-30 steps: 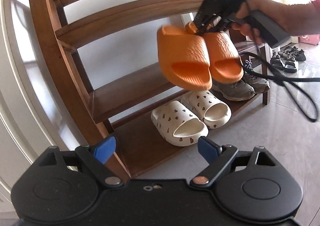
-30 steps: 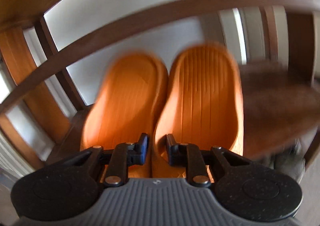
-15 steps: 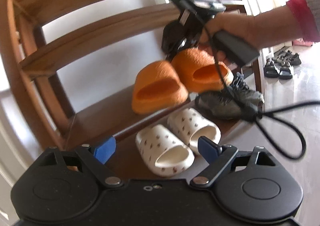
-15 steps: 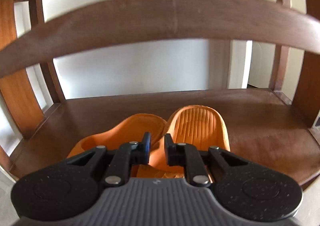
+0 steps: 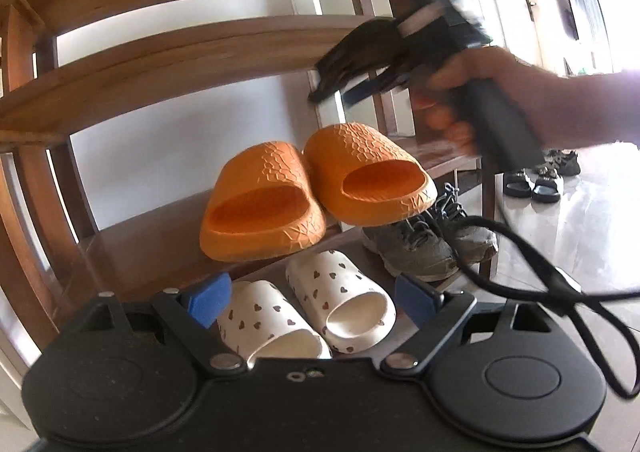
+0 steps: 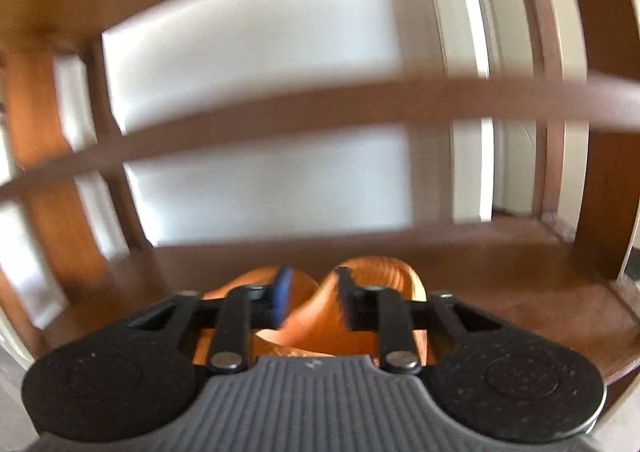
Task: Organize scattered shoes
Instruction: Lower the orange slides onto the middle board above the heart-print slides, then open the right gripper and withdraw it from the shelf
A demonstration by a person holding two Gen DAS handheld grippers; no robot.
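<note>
A pair of orange slides rests side by side on the middle shelf of a wooden shoe rack, the right one overhanging the front edge. My right gripper, held by a hand, hovers blurred just above and behind them, open and holding nothing. In the right wrist view the right gripper stands open, with the orange slides just below and beyond its fingers. My left gripper is open and empty in front of the rack, level with the bottom shelf.
White heart-print slides and grey sneakers sit on the bottom shelf. An upper shelf board runs close above the orange slides. Dark sandals stand on the floor at far right. A black cable hangs from the right gripper.
The right gripper carried the orange slides onto the middle shelf, let go of them, opened and lifted up and back. The left gripper stayed open and drew closer to the rack.
</note>
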